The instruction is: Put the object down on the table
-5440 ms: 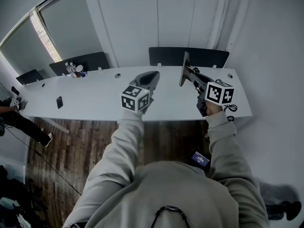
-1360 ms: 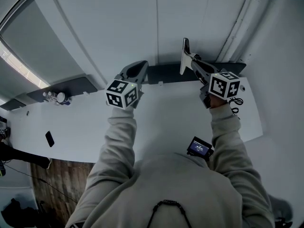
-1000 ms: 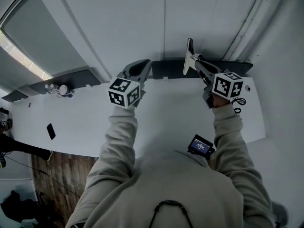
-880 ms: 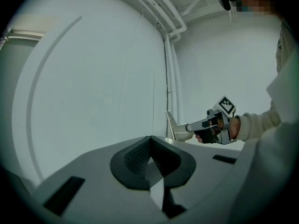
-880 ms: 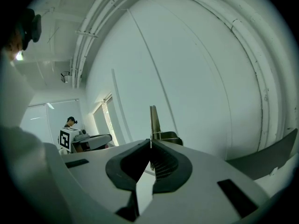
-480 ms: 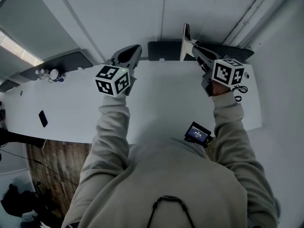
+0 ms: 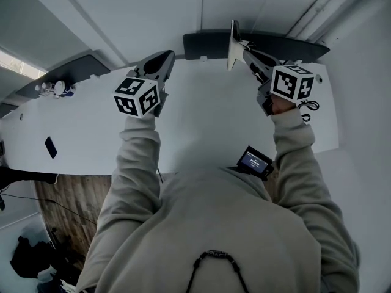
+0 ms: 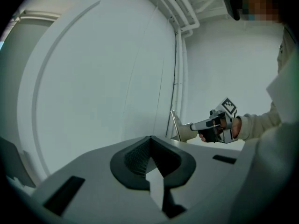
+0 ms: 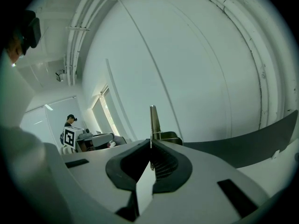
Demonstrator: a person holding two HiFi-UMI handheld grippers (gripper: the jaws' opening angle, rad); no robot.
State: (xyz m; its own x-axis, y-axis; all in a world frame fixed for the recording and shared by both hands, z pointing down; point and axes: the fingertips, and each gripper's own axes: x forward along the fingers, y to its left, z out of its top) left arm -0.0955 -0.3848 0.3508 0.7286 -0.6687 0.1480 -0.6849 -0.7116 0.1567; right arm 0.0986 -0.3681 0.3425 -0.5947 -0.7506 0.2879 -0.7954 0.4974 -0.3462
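right tongs (image 7: 244, 49) pinch a flat object (image 7: 232, 41) seen edge-on; left tongs (image 7: 165, 56) clenched, empty.

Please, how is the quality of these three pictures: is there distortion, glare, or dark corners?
Head view: even, soft light; the window strip at left glares, and the wall seams fan out, bent. Left gripper view: strong fisheye, black corners, pipes curve. Right gripper view: the same black corners; the far window is blown out.

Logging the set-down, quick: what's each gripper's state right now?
Left gripper: closed, empty.
Right gripper: closed on a thin plate.
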